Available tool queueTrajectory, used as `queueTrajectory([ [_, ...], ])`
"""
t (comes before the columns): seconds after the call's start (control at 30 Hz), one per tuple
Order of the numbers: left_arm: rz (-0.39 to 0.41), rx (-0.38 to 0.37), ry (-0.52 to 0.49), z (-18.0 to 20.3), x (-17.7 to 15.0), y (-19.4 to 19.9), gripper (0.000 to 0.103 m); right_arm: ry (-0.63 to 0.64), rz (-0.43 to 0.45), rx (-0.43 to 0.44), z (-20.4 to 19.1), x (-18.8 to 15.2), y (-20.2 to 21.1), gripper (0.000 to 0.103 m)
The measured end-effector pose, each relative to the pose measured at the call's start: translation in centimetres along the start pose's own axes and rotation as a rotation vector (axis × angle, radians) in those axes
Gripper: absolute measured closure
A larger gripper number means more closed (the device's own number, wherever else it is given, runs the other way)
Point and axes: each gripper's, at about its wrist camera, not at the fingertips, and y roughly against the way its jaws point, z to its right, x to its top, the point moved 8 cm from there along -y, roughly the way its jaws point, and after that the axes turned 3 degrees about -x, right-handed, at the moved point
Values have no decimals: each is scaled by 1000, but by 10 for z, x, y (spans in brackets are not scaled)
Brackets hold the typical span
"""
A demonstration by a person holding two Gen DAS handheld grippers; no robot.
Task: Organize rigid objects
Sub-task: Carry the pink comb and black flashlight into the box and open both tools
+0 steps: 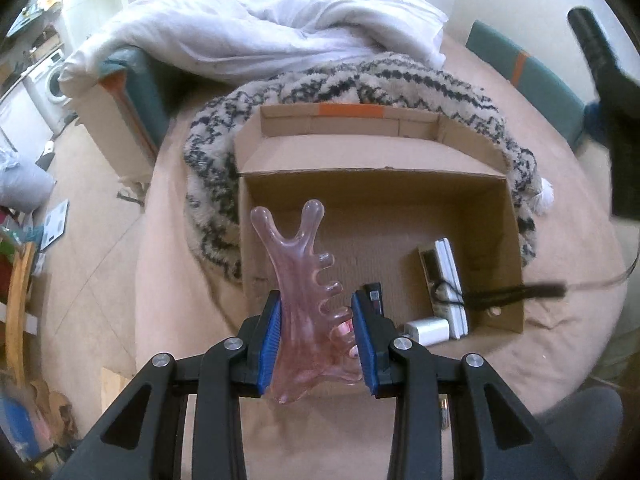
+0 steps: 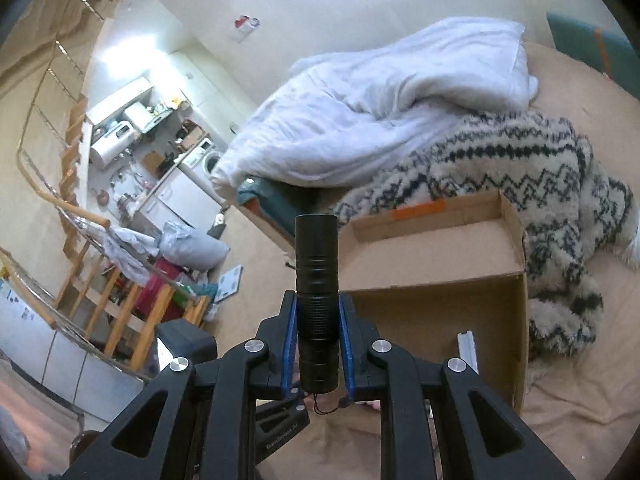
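My left gripper is shut on a translucent pink comb-shaped massage tool, held upright above the near edge of an open cardboard box. Inside the box lie a white remote-like device, a white charger block and a small black item. My right gripper is shut on a black cylindrical flashlight, raised to the left of the same box. In the left wrist view the other gripper shows blurred at the upper right, with a black cord trailing over the box wall.
The box rests on a bed with a tan sheet. A patterned woolly blanket and a white duvet lie behind it. Wooden railing and a kitchen area sit off to the left.
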Motion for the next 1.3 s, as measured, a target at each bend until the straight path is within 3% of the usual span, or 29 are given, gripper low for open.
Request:
queueTrajectory([
  [0.23,-55,26,-20,1,-5,-48,72,-73,-122,-65,58,-50,-62,82],
  [0.47,-59,67,-86,4,-17,-85,72,-120,-213,-138,101,-91,-99,82],
  [0.63,-68,105,-111,1,-27,-104,72,-81,-261,-183,106,-104,-118,82],
  [0.97,-27,145,-158,4,-26,-105,72,-65,-321,-228,108,-113,-143,82],
  [1.3,-66,129,-163,7,-32,-113,71,-102,-349,-259,109,-112,-156,82],
])
